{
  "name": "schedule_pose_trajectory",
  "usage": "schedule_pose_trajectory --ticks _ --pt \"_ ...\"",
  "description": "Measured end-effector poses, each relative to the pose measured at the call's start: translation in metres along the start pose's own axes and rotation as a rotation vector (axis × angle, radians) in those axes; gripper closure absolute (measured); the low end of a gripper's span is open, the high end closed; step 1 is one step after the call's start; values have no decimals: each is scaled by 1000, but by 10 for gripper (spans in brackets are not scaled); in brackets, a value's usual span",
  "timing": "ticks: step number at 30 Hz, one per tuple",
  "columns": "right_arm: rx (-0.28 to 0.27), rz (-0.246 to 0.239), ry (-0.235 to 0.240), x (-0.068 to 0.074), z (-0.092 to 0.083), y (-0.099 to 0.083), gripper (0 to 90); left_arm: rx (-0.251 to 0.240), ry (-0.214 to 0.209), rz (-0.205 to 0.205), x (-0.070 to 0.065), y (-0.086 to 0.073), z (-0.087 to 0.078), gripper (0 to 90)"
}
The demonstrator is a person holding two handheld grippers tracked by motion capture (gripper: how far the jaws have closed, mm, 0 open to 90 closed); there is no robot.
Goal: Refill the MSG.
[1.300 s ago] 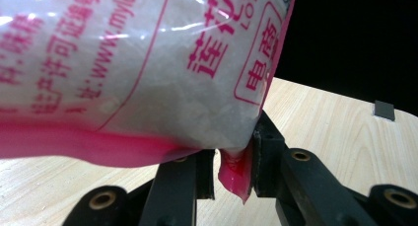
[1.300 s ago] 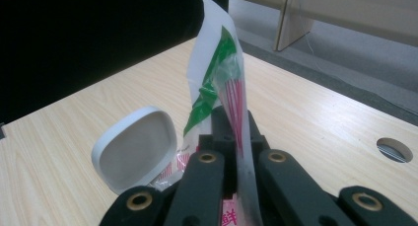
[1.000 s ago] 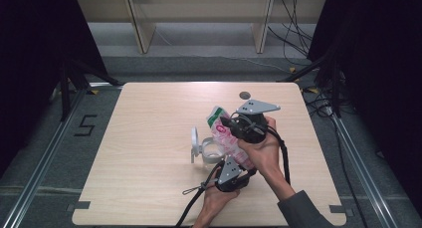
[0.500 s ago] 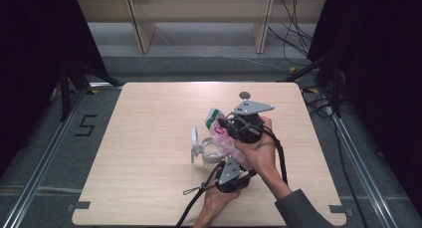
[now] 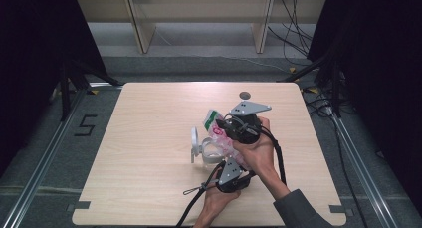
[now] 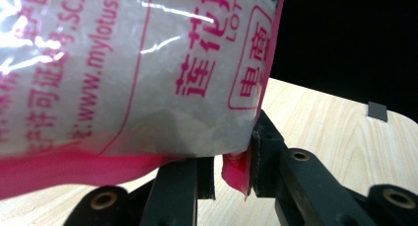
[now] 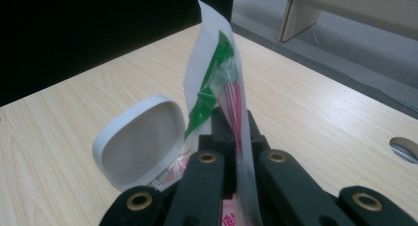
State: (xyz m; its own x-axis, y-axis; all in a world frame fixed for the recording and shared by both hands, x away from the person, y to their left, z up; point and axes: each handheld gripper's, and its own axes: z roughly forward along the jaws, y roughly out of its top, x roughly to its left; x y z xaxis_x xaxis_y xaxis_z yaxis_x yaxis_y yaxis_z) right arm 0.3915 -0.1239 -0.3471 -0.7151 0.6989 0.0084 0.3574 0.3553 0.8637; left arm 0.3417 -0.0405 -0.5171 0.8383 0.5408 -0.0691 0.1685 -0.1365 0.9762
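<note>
A white and pink plastic bag with a green top is held up over the table's middle by both grippers. My right gripper is shut on the bag's upper edge, the film pinched flat between its jaws. My left gripper is below, with the bag's pink bottom corner between its jaws, shut on it. Under the bag stands a clear container with its white lid flipped open; the lid stands just left of the bag.
The wooden table has a round grey cable hole near its far edge, also seen as a cable hole at the right. Black cables trail from both grippers toward the near edge. Shelving legs stand beyond the table.
</note>
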Motion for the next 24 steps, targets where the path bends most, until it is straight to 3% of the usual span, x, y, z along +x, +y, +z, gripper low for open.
schedule_pose_trajectory --ticks 8,9,12,14,24 --pt "-7 -24 -5 1 4 -2 900 1 0 2 -1 -1 1 756" --pt "-2 4 3 2 4 -2 900 0 -4 6 -1 0 1 756" --pt "-15 -22 -10 1 3 -2 900 -4 -5 7 -1 0 1 757" --pt "-13 -8 11 0 2 -1 900 -4 -7 3 -1 0 0 757" --pt "-19 -11 4 0 1 -1 900 -9 2 3 -3 0 0 757"
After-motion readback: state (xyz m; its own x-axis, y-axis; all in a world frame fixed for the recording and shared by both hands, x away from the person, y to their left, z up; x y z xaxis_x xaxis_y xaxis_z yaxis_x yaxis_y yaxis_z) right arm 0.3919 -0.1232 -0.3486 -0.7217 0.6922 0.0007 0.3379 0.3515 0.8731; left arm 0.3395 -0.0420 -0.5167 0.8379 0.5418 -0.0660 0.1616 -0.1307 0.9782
